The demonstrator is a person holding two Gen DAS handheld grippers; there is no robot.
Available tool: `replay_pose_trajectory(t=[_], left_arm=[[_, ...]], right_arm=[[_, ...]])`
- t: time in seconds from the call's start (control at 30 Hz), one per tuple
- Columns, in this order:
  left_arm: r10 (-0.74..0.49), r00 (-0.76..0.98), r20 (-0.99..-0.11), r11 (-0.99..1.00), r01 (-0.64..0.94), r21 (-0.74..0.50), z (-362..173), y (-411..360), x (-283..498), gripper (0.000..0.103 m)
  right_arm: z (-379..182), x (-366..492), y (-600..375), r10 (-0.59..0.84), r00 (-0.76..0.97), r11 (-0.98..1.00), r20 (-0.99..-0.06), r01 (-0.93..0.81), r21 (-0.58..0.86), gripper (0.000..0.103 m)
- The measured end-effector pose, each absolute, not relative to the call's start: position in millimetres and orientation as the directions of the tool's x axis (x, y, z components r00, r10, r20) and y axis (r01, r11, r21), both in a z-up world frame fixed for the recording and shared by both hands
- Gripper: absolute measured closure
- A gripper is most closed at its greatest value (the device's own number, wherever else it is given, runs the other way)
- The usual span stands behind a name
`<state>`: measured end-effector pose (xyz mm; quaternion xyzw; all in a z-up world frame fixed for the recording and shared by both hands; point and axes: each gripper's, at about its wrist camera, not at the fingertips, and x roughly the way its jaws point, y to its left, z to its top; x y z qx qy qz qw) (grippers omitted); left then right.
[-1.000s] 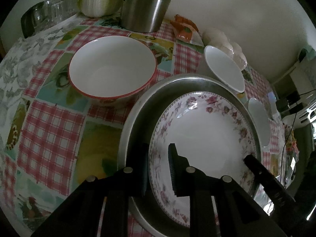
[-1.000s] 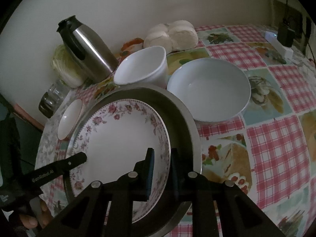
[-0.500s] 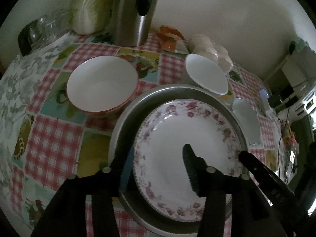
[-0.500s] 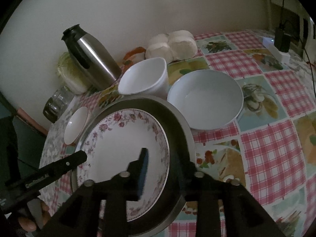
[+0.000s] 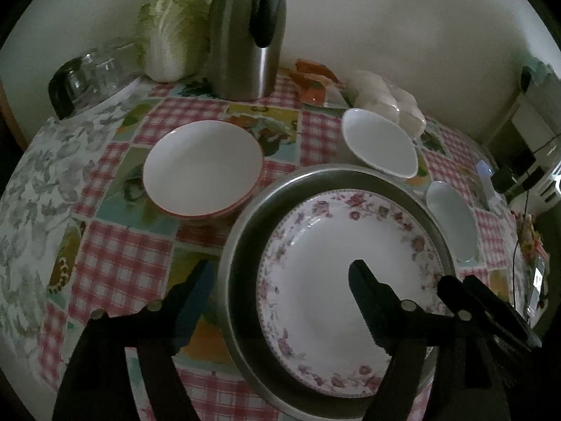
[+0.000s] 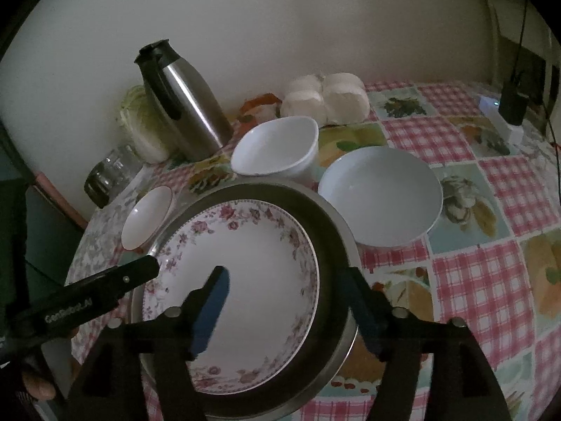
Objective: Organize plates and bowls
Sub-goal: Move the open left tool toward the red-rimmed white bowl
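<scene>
A floral-rimmed plate (image 5: 336,245) (image 6: 252,256) lies inside a round metal pan (image 5: 242,245) (image 6: 333,242) on the checked tablecloth. My left gripper (image 5: 280,277) straddles the pan's left rim. Its jaws are opening and its pads are clear of the metal. My right gripper (image 6: 285,280) straddles the opposite rim, its jaws also opening, touching nothing. Around the pan stand a red-rimmed white bowl (image 5: 201,166) (image 6: 149,217), a deep white bowl (image 5: 378,147) (image 6: 277,147) and a pale blue bowl (image 5: 452,221) (image 6: 380,193).
At the back by the wall stand a steel thermos jug (image 5: 245,35), a cabbage (image 5: 171,28), a glass jar (image 5: 91,73) and a bag of white buns (image 5: 385,94). A power strip (image 6: 501,119) lies at the far right. A hand (image 6: 38,382) holds the left gripper.
Both grippers were shut on the pan's opposite rims and have let go, their jaws spreading wide. The left gripper has lifted back a little, and the pan stays on the table.
</scene>
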<state>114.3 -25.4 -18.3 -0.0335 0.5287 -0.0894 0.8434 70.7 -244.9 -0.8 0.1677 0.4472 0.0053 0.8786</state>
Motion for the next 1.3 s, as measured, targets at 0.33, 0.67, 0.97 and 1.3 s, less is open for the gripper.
replay_pose_trajectory(t=[0.33,0.67,0.97,1.3], left_arm=[[-0.137,0.441,-0.887,0.990,0.034,-0.136,-23,-10,117,0.000],[-0.112,0.452,-0.885,0.992,0.008,-0.122,-21,-6,119,0.000],[-0.105,0.481,-0.870,0.988,-0.050,-0.147,-5,4,128,0.000],[-0.037,0.427,-0.904,0.973,-0.193,-0.131,-15,34,153,0.000]], right_arm=[[-1,69,-248,0.133,0.627,0.947,-0.767,0.149,0.286,0.000],[-3,69,-249,0.099,0.619,0.957,-0.779,0.155,0.245,0.000],[-6,76,-253,0.068,0.598,0.952,-0.798,0.201,0.231,0.000],[-5,86,-239,0.041,0.564,0.967,-0.825,0.186,0.176,0.000]])
